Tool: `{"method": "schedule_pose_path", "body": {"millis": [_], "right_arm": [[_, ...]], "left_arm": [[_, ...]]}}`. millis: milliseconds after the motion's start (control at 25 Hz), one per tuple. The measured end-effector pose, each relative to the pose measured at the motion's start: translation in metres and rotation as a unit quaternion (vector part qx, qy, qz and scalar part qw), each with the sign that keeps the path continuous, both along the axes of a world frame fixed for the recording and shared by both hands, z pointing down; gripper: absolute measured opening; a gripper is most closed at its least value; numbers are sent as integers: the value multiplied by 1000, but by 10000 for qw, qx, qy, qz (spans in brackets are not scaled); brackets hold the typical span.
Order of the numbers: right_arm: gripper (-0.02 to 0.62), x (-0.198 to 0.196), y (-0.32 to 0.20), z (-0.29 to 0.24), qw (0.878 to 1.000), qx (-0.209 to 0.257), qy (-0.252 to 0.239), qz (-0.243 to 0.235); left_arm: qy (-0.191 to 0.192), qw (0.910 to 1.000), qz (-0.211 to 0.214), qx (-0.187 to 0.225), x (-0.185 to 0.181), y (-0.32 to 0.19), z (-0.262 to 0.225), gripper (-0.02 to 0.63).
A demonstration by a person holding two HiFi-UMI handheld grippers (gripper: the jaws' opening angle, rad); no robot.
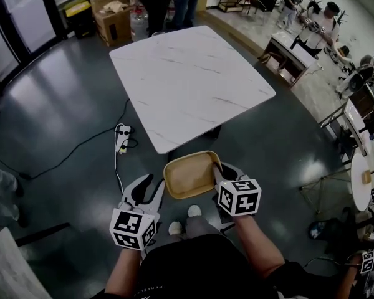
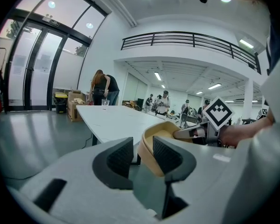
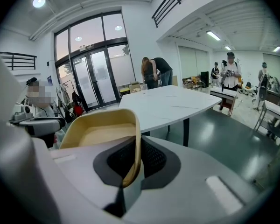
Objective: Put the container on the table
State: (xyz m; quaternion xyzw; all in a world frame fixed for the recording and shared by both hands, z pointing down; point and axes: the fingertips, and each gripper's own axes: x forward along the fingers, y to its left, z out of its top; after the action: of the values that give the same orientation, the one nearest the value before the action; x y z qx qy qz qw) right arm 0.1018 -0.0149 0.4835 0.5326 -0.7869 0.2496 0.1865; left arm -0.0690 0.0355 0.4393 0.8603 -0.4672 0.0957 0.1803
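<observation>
One grip only: right gripper [image 3: 135, 155] clamps the container [image 1: 190, 174] by its right wall. Left gripper [image 2: 142, 155] gapes, rim just beside its right jaw.

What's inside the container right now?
Nothing shows: the container has a bare tan floor in the head and right gripper views. The wall strip under the inner pad of the right tongs is covered.

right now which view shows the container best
The head view: the whole container shows, short of the table. The right gripper view shows its wall in the right claw; the left gripper view, one end.
</observation>
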Motion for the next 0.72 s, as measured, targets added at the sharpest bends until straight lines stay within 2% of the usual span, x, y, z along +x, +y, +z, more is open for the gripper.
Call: {"method": "schedule_pose_path", "body": {"millis": [160, 720], "right_arm": [[15, 9, -35, -4, 10000, 21, 5, -39], [15, 29, -149, -6, 9986, 68, -120, -517]], "left_arm": [[53, 10000, -61, -43, 9, -31, 0, 118], [-142, 9990, -410, -44, 42, -131, -1, 123]]}}
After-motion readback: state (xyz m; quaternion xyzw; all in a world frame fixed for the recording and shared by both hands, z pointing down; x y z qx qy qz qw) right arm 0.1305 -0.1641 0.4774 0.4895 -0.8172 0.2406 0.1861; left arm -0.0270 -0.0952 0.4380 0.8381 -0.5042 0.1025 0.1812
